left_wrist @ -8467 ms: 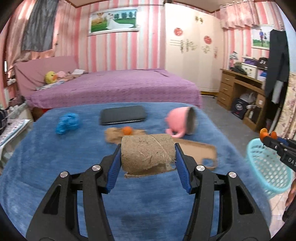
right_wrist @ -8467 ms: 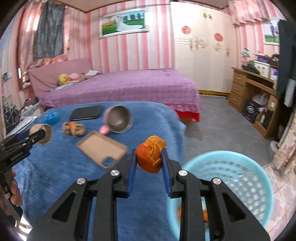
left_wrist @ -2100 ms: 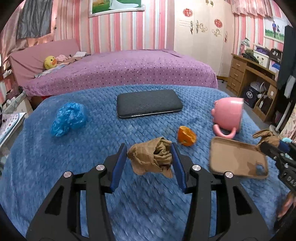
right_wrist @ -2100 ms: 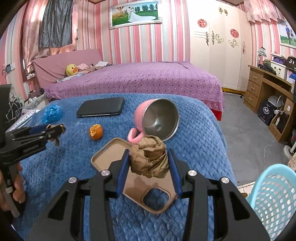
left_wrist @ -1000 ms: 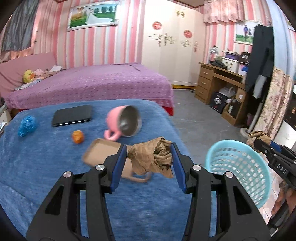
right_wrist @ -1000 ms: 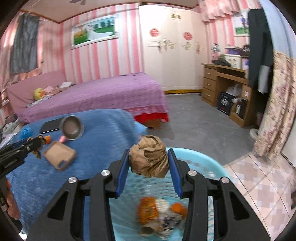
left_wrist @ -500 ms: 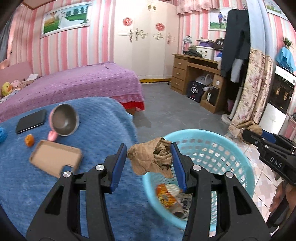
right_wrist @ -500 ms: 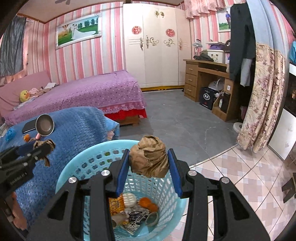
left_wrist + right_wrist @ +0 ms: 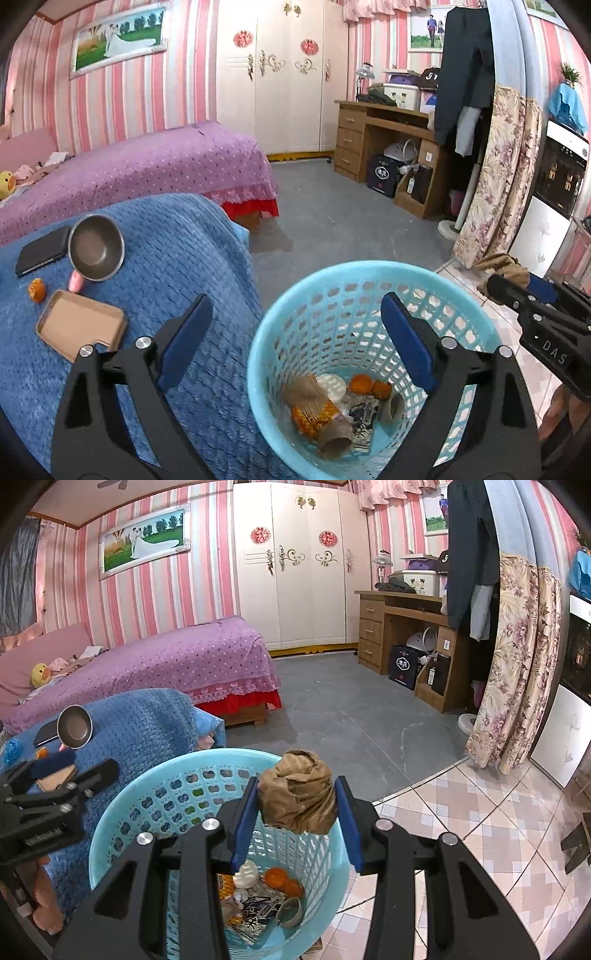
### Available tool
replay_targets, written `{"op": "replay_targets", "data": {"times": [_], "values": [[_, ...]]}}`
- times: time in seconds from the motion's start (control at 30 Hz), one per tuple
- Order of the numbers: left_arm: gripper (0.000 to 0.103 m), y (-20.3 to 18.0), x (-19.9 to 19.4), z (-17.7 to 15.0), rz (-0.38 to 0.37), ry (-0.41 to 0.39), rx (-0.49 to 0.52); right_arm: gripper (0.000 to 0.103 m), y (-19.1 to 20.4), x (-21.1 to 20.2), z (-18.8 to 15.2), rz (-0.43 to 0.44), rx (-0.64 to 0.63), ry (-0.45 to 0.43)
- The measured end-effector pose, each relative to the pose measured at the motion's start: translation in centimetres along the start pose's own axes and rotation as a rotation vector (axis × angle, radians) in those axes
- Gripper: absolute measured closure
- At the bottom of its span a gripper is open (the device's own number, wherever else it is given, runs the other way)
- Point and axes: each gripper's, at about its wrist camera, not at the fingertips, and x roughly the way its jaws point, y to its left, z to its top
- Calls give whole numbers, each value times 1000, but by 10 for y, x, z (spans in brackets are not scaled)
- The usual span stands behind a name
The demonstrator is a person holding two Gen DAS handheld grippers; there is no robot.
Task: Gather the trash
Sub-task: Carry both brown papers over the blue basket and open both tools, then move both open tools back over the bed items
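I am holding my left gripper over the light-blue basket, and its jaws are opening with nothing between the blue pads. My right gripper is pinching a crumpled brown paper wad over the basket's far rim. Down in the basket, a brown paper piece, a cardboard tube, orange peels and printed wrappers are lying together at the bottom. The basket is standing on the floor against the near right edge of the blue blanket. On that blanket, a tan phone case is lying nearest me, with an orange peel piece just beyond it toward the left edge. A tipped pink mug is lying past them, and a black case is sitting at the blanket's far left edge.
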Motion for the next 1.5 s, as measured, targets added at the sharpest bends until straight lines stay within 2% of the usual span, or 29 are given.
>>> {"op": "replay_targets", "data": {"times": [0.17, 0.47, 0.77, 0.8, 0.9, 1.03, 1.2, 1.5], "values": [[9, 8, -6, -1, 40, -16, 23, 62, -1, 4, -5, -2, 12, 7], [6, 30, -20, -1, 83, -41, -5, 61, 8, 9, -9, 5, 9, 3], [6, 44, -23, -7, 89, -28, -30, 59, 32, 13, -2, 2, -48, -11], [6, 46, -23, -8, 88, -27, -35, 54, 32, 13, -1, -1, -51, -12], [6, 52, -25, -10, 83, -24, -48, 25, 32, 9, -1, -16, -43, -28], [6, 58, -27, -14, 89, -23, -49, 10, 31, 6, -4, -37, -36, -30], [6, 69, -30, -17, 92, -19, -72, 5, 32, 3, -4, -52, -24, -32], [6, 106, -46, -22, 118, -25, -107, 5, 55, -2, -2, -43, -10, -40]]}}
